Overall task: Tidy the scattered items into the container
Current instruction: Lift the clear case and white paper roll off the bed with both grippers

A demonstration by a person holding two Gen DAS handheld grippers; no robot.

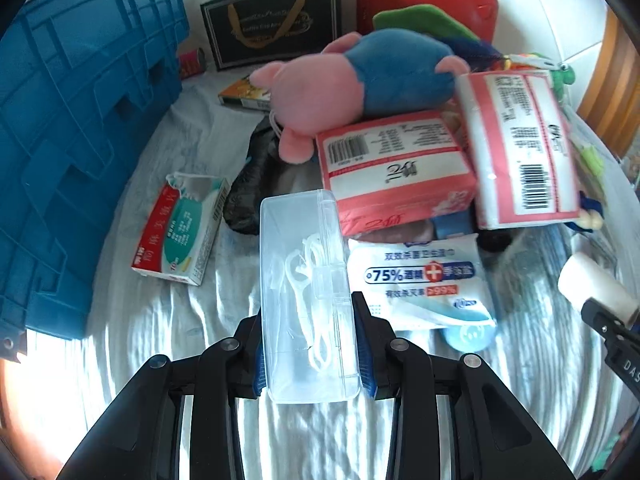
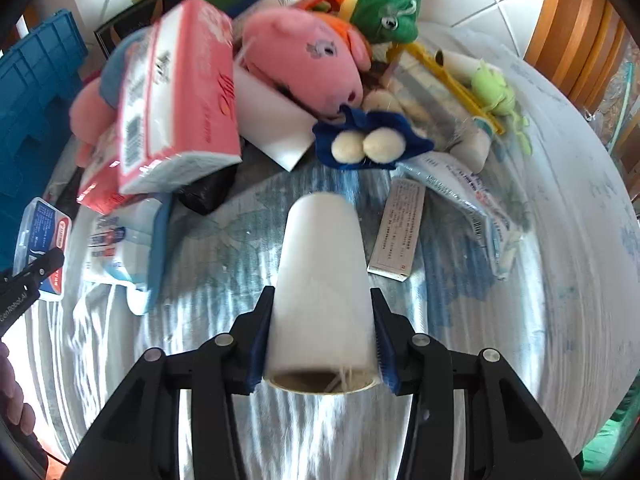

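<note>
Two grippers, clear plastic box (image 1: 306, 296), white cylindrical roll (image 2: 322, 292), ribbed blue crate (image 1: 76, 128)

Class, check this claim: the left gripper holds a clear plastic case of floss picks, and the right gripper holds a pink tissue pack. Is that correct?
Not quite. The left gripper does hold the clear plastic case, but the right gripper holds a white roll, as the right wrist view shows.

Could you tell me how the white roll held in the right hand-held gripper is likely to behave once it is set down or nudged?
The white roll is a cylinder on a hollow cardboard core, so it probably rolls if laid on its side. It looks light for its size. The right hand-held gripper clamps its sides without visibly denting it, suggesting it is fairly firm.
</note>
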